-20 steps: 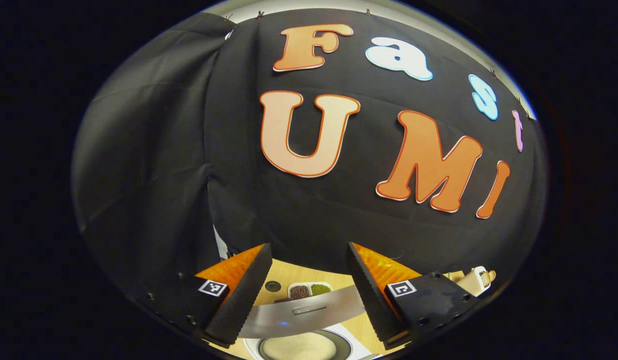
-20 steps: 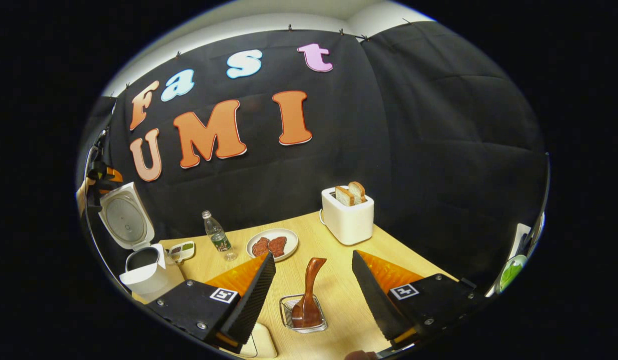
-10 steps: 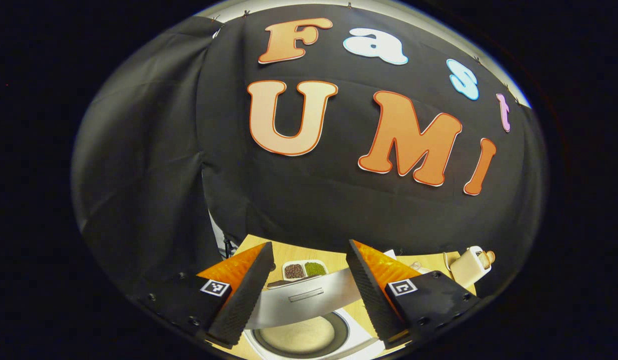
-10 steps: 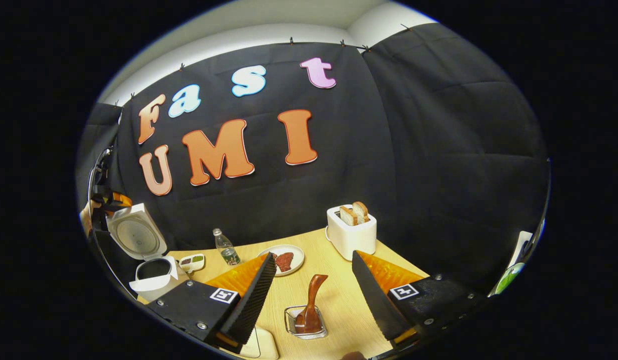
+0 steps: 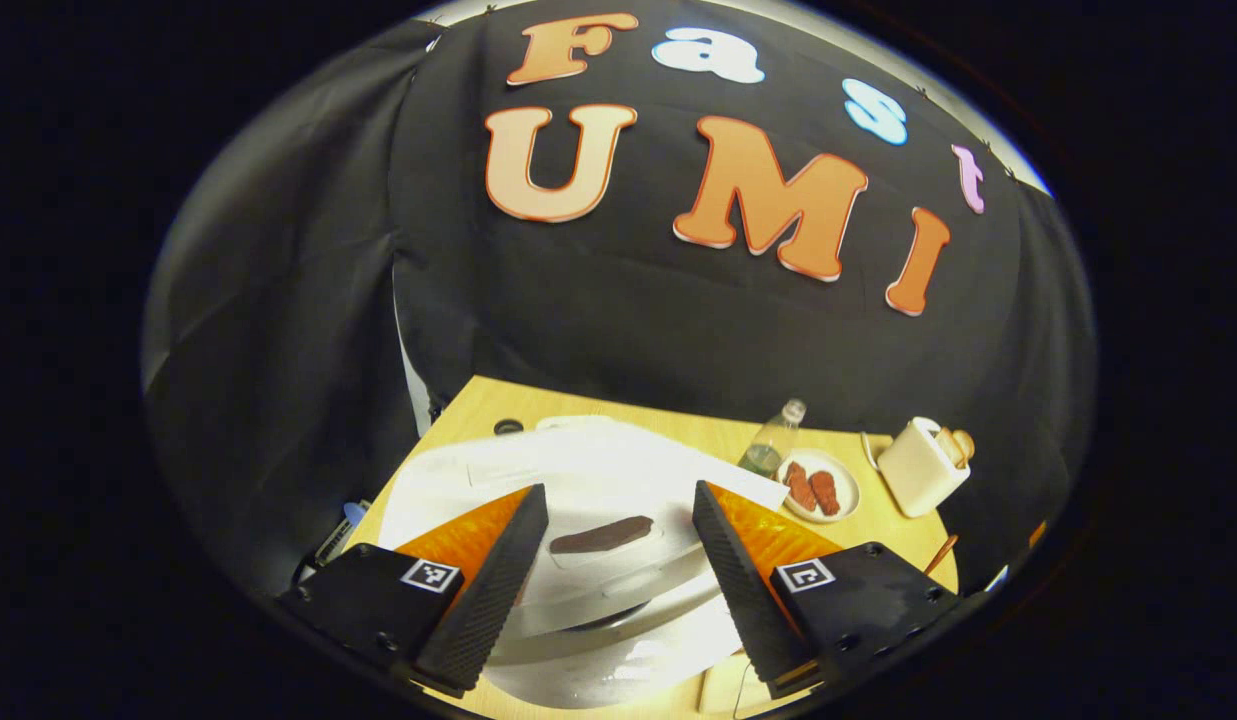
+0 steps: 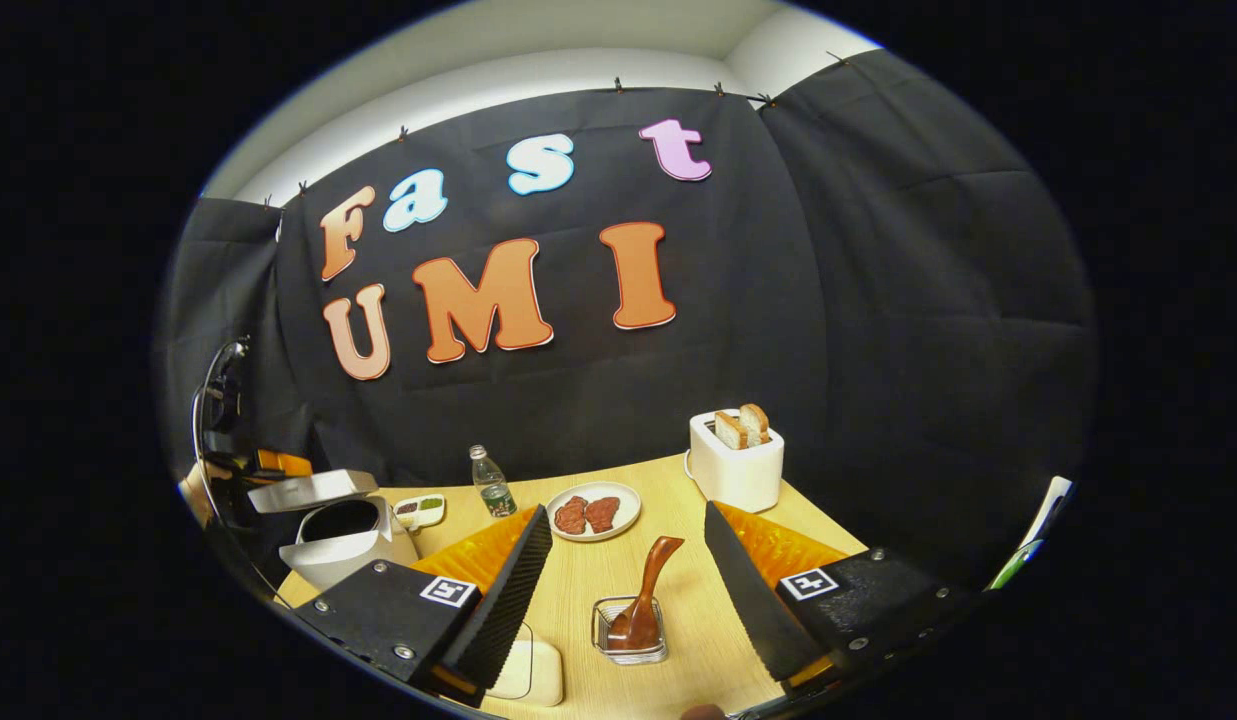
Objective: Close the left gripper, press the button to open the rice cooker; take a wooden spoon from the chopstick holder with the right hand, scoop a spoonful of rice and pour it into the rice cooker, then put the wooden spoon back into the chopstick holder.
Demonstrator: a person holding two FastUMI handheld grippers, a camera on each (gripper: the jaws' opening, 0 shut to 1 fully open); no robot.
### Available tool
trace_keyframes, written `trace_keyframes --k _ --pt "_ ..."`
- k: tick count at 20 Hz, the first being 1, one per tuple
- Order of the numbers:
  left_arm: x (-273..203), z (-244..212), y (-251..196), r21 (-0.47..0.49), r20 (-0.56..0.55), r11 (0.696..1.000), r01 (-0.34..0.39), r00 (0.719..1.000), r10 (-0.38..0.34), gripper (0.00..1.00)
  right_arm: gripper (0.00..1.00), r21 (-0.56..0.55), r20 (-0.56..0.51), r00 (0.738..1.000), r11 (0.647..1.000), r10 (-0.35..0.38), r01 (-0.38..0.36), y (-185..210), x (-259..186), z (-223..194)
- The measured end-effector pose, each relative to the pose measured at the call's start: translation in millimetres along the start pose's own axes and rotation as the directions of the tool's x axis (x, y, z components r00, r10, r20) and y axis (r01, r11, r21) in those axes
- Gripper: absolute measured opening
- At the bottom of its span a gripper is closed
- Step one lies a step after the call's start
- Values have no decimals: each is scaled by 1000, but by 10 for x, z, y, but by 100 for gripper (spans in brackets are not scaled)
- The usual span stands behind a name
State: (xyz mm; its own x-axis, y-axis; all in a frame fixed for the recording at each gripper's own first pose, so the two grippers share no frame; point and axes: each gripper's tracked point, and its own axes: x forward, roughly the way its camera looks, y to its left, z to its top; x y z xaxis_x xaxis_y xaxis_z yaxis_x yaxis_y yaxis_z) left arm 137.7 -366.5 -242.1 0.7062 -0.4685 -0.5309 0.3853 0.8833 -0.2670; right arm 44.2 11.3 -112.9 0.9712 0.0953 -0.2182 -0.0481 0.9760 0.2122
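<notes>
Over a light wooden tabletop [image 6: 678,640] in a black-draped booth, the right tongs [image 6: 623,600] hang with their 2 fingers spread wide and nothing between them, aimed at a brown wooden spoon [image 6: 646,598] that stands tilted, handle up and leaning right, in a small clear square chopstick holder [image 6: 630,640]. A pale rounded rectangular container [image 6: 528,672] sits just left of the holder, partly behind the left finger. Farther back are a round white plate [image 6: 593,512] carrying 2 reddish-brown pieces of meat, a clear plastic water bottle [image 6: 491,482] standing upright, a small white divided dish [image 6: 421,510] with dark and green fillings, and a white toaster [image 6: 735,460] with 2 slices of bread poking from its slots. At the left edge stands the white rice cooker [image 6: 343,535], its dark inner pot showing beneath a lid [image 6: 313,490] lying nearly level, with the other gripper just behind it. In the left gripper view, the left tongs [image 5: 618,565] are also open and grip nothing, poised right above the cooker's white lid [image 5: 588,475], where a dark oblong window shows between the fingers; plate [image 5: 820,487], bottle [image 5: 771,445] and toaster [image 5: 923,465] lie beyond to the right.
</notes>
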Motion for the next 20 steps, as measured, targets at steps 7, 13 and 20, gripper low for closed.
trace_keyframes --k 7,13,20 --pt "215 -504 84 28 -50 998 -49 997 51 100 95 16 -35 999 1000 -2 2 -3 -25 -135" --pt "217 -691 107 126 13 991 -52 999 51 100 95 1 -56 998 1000 -18 18 -8 -4 -224" --pt "-66 -607 23 17 10 999 -35 999 35 99 95 -69 -40 999 997 -30 27 -43 -53 -82"
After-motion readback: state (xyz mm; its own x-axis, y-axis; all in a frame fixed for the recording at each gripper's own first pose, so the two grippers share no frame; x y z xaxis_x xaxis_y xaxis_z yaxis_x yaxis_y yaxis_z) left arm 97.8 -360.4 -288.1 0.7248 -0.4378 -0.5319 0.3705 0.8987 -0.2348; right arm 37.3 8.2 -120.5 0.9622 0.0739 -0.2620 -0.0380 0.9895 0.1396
